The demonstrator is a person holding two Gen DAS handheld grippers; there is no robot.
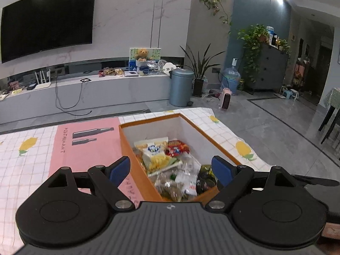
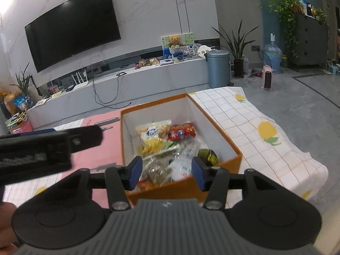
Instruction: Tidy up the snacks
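Note:
An orange box (image 1: 126,146) (image 2: 216,182) with white inner walls stands on the checked tablecloth and holds several snack packets: a yellow and white chip bag (image 1: 154,152) (image 2: 152,138), a red packet (image 1: 177,147) (image 2: 181,131), clear bags (image 1: 176,180) (image 2: 163,170) and a dark green packet (image 1: 205,178) (image 2: 208,156). My left gripper (image 1: 171,170) is open and empty above the box's near end. My right gripper (image 2: 166,175) is open and empty just before the box's near wall. The left gripper's body shows in the right wrist view (image 2: 42,148) at the left.
A pink sheet (image 1: 85,146) (image 2: 95,155) lies left of the box on the table. The tablecloth's right edge (image 2: 297,153) drops to the grey floor. A TV bench, a blue bin (image 1: 180,87) and a pink heater (image 1: 226,98) stand beyond.

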